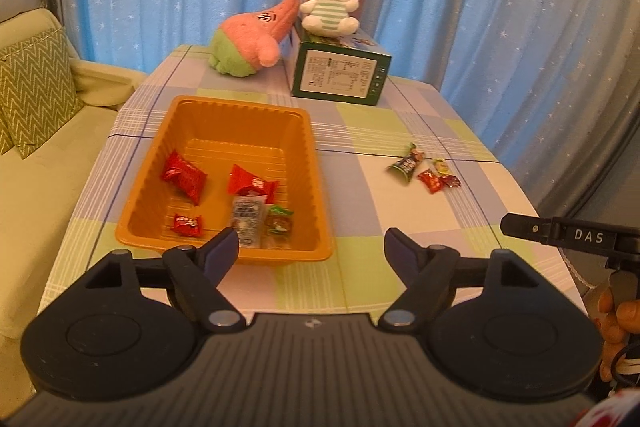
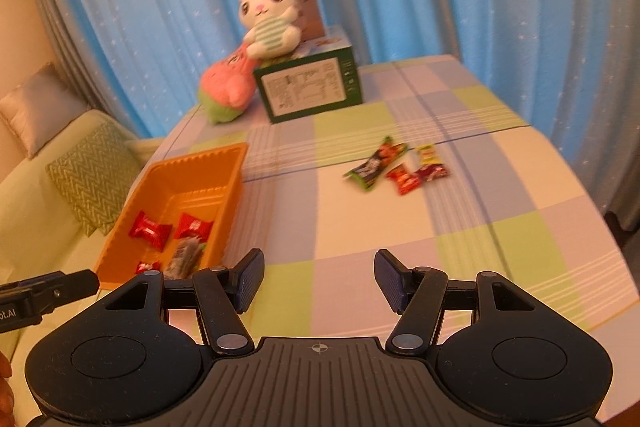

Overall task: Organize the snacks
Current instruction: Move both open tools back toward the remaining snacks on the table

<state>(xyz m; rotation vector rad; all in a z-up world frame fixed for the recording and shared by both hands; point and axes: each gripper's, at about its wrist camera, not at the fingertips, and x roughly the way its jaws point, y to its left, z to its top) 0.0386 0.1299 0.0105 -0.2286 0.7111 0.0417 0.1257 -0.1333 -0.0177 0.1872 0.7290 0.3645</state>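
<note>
Snacks (image 2: 400, 167) left to sort lie clustered far and right of the tray (image 2: 236, 163), nearer the empty, open right gripper (image 2: 319, 279) than the open, empty left gripper (image 1: 311, 247), green bar's long axis running diagonally.

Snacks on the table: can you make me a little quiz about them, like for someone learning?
1. True or false: the orange tray already holds red-wrapped candies.
2. Which toy sits on top of the green box? A) pink starfish plush B) white bunny plush C) no toy
3. Fill in: the left gripper and right gripper each hold ____.

Key: 1 true. 2 B. 3 nothing; both are open, and the loose snacks lie on the checked tablecloth.
</note>
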